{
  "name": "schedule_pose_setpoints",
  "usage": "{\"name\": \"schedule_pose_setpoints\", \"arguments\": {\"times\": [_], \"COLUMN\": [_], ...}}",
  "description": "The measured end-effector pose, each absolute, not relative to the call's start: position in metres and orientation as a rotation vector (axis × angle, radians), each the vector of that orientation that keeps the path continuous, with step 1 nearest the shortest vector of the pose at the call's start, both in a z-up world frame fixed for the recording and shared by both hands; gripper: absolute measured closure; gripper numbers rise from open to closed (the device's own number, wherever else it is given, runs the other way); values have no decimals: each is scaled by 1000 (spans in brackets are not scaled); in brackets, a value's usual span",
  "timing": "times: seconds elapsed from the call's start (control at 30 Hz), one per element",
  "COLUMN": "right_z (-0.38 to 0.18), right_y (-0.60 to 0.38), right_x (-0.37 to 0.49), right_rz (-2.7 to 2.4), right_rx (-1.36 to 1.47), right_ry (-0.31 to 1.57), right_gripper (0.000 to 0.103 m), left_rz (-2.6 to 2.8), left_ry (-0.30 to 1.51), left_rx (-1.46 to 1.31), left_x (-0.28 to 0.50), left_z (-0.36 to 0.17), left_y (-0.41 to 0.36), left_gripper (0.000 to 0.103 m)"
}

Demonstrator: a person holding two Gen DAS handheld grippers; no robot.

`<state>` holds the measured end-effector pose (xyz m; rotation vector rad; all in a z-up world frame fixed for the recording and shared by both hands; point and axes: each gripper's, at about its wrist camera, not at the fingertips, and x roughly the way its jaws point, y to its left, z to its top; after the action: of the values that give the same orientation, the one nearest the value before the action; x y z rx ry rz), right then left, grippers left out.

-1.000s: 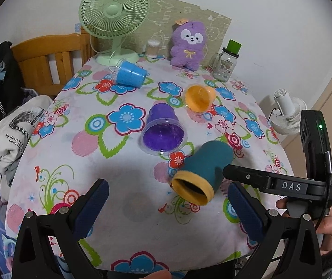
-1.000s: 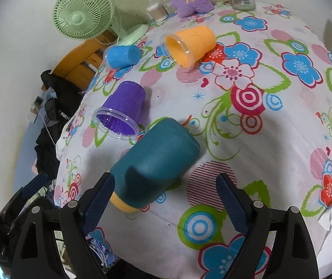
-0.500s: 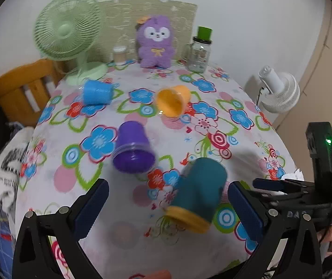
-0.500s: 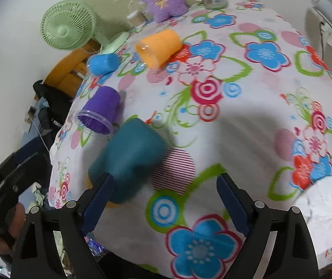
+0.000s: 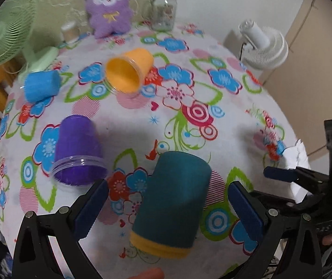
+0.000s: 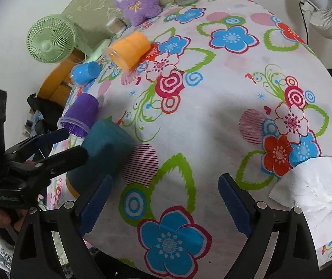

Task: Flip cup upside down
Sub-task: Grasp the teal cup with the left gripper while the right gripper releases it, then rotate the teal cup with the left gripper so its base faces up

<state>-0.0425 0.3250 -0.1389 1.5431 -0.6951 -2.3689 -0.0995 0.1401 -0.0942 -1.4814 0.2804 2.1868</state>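
A teal cup with a yellow rim (image 5: pixel 175 202) lies on its side on the flowered tablecloth, rim toward me. My left gripper (image 5: pixel 168 209) is open, its jaws on either side of the cup without touching it. The cup also shows at the left of the right wrist view (image 6: pixel 103 153), partly behind the left gripper. My right gripper (image 6: pixel 163 207) is open and empty over bare cloth to the right of the cup. A purple cup (image 5: pixel 77 153), an orange cup (image 5: pixel 128 72) and a blue cup (image 5: pixel 40 86) also lie on their sides.
A purple plush toy (image 5: pixel 107 7), a glass jar with a green lid (image 5: pixel 164 7) and a green fan (image 5: pixel 0 39) stand at the table's back. A white fan (image 5: pixel 263 46) stands off the right edge. Crumpled white paper (image 6: pixel 317 190) lies at the right front.
My left gripper has moved forward and turned right, so the teal cup now lies between its jaws. My right gripper has swung right, off the cup.
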Motion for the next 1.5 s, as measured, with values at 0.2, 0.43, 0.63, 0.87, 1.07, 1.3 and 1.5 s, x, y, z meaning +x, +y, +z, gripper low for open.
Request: {"name": "schedule_pose_setpoints", "arguments": {"times": [0.2, 0.43, 0.63, 0.87, 1.07, 1.3, 1.5], "right_z": [-143, -141, -139, -138, -135, -132, -127], "right_y": [327, 334, 344, 344, 343, 340, 336], "right_x": [-42, -40, -38, -38, -38, -38, -36], "right_rz": [-2357, -2376, -2387, -2382, -2378, -2377, -2378], "right_rx": [1545, 1540, 1528, 1522, 1515, 1506, 1494], "right_ry": [-716, -723, -761, -770, -764, -756, -739], "right_gripper": [9, 9, 9, 9, 9, 9, 9], "left_rz": [2087, 2015, 1994, 2004, 2047, 2107, 2171], "left_ry": [384, 436, 437, 426, 390, 335, 301], "left_rx": [-1563, -1644, -1685, -1684, -1650, -1583, -1528], "left_x": [-107, -118, -123, -121, -116, -108, -106], "left_z": [-115, -139, -149, -147, -135, -111, -94], "left_y": [156, 171, 174, 169, 161, 148, 150], "left_gripper": [0, 0, 21, 31, 31, 32, 33]}}
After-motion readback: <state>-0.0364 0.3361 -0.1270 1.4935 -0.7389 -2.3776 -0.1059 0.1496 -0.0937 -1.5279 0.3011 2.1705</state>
